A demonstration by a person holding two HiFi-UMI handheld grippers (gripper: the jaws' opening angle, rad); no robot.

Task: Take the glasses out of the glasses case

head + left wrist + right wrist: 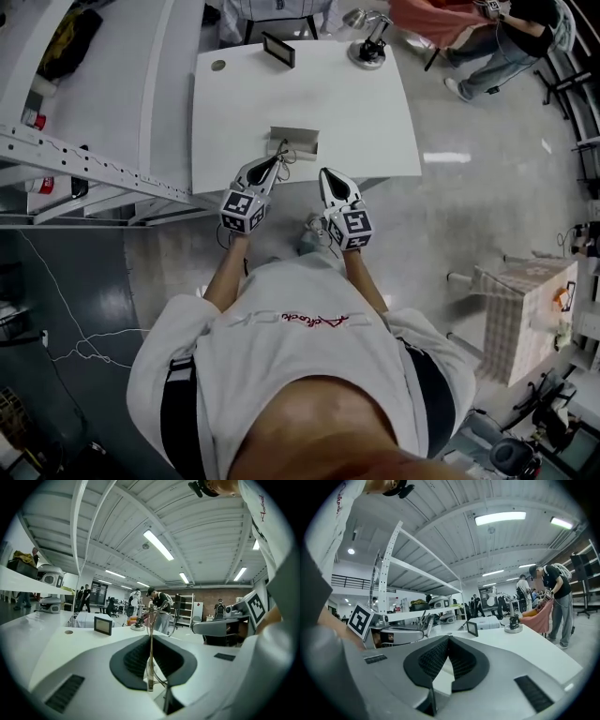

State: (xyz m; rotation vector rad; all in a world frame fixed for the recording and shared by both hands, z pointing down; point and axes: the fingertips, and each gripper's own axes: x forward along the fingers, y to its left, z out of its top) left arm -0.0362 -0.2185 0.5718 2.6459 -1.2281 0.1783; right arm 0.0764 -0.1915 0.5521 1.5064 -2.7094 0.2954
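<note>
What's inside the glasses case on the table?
The glasses case looks empty; its near wall covers some of the inside. The glasses are out, pinched in the left gripper's fingers.

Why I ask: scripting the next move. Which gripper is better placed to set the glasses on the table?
Left, probably: the left gripper grips the glasses by the table; the right gripper is shut, empty.

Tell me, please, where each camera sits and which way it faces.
Head view: head-mounted, looks steeply down at white table; torso, forearms show.
Left gripper view: rides left hand-held gripper, faces across table; jaws clamp glasses.
Right gripper view: rides right hand-held gripper, faces across table; jaws shut, empty.
All share the small dark screen.
</note>
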